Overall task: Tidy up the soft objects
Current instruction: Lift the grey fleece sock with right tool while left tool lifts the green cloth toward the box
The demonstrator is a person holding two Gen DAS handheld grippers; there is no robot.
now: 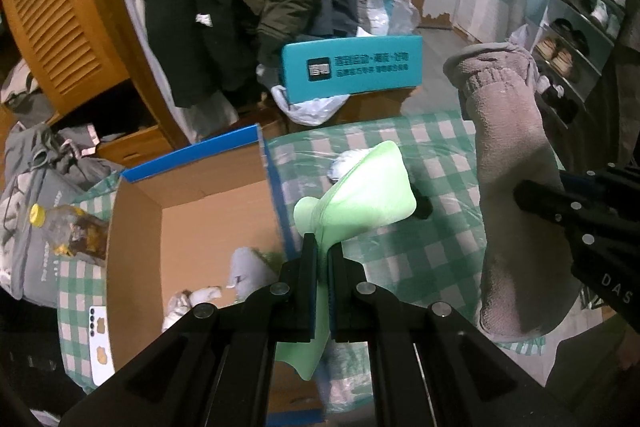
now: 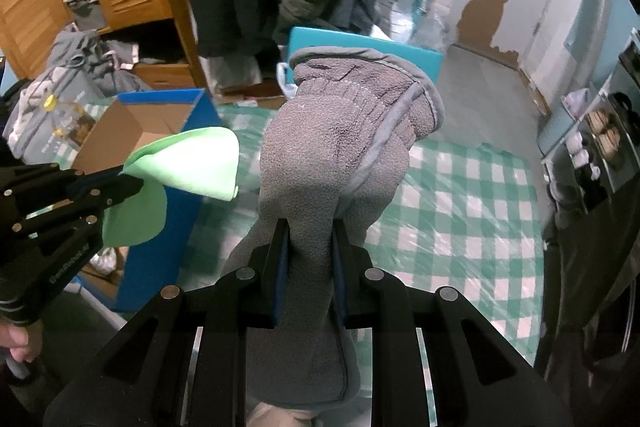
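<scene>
Left tongs (image 1: 323, 247) pinch green cloth (image 1: 360, 195), lifted over the table (image 1: 432, 251); box (image 1: 192, 211) at 9 o'clock, likely its destination. Right tongs (image 2: 310, 227) clamp grey glove (image 2: 340, 131), raised clear for dropping.

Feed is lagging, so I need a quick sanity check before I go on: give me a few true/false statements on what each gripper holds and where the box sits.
1. The left gripper is shut on a light green cloth. True.
2. The right gripper is empty. False: its fingers clamp a grey fleece glove.
3. The cardboard box is closed. False: it is open, with soft items inside.
4. The table has a green and white checked cover. True.
5. The green cloth lies inside the box. False: it is held up by the left gripper.
</scene>
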